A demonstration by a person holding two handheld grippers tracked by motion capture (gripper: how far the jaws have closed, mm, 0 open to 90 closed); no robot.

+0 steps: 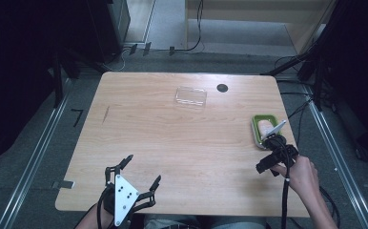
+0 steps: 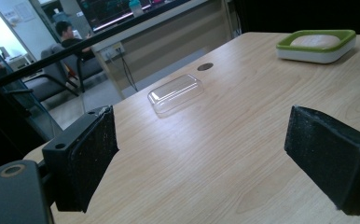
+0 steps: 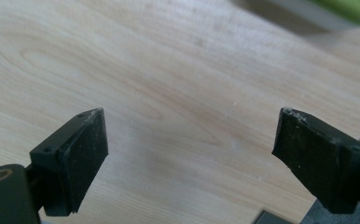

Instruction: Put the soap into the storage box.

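The left gripper (image 1: 143, 170) is held over the table's (image 1: 172, 143) near edge toward the left corner, its jaws spread wide with nothing between them. The right gripper (image 1: 270, 151) is held near the right edge, jaws likewise spread wide and empty, just beside a green-rimmed soap dish (image 1: 256, 128) in which a pale bar of soap (image 2: 316, 40) is seen. A clear plastic lid (image 1: 191, 96) is laid near the far edge, beside a dark round grommet hole (image 1: 222, 88).
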